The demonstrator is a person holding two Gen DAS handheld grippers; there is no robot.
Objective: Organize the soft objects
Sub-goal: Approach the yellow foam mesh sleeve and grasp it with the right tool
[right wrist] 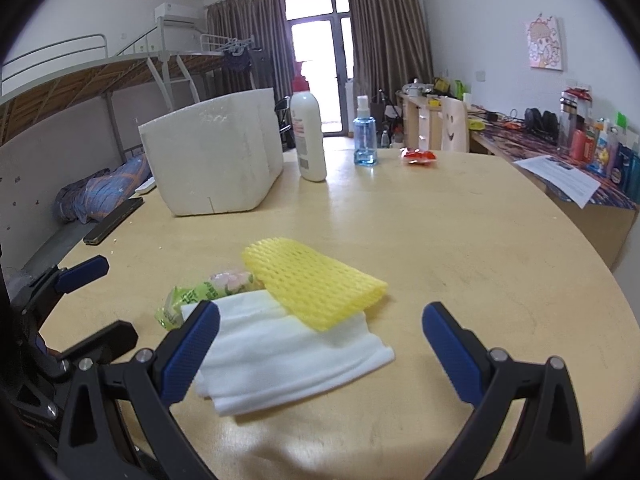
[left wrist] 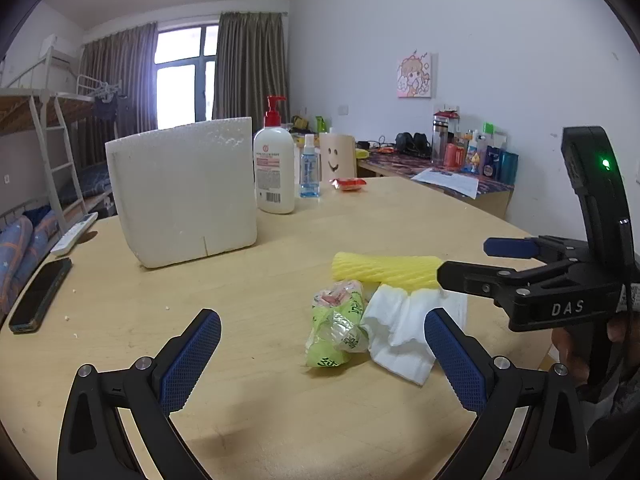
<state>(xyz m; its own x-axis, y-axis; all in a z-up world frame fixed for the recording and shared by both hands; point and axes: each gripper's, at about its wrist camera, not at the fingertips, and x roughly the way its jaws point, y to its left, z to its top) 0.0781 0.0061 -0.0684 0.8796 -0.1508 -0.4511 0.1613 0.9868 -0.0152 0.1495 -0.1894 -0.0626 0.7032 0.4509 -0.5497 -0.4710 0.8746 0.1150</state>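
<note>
Three soft objects lie together on the wooden table [left wrist: 260, 420]: a yellow foam net sleeve [left wrist: 384, 267] [right wrist: 316, 282], a white foam sheet [left wrist: 404, 330] [right wrist: 280, 356] partly under it, and a green plastic packet [left wrist: 340, 330] [right wrist: 192, 298]. A white foam box [left wrist: 184, 192] [right wrist: 216, 160] stands behind them. My left gripper [left wrist: 322, 356] is open and empty, just in front of the packet. My right gripper [right wrist: 320, 352] is open and empty, over the white sheet; in the left wrist view [left wrist: 472, 260] it shows beside the yellow sleeve's right end.
A lotion pump bottle [left wrist: 274, 168], a blue spray bottle [left wrist: 309, 174] and a red packet [left wrist: 349, 184] stand at the table's far side. A phone [left wrist: 40, 296] and a remote [left wrist: 74, 234] lie at the left edge. A cluttered desk [left wrist: 460, 168] runs along the right wall.
</note>
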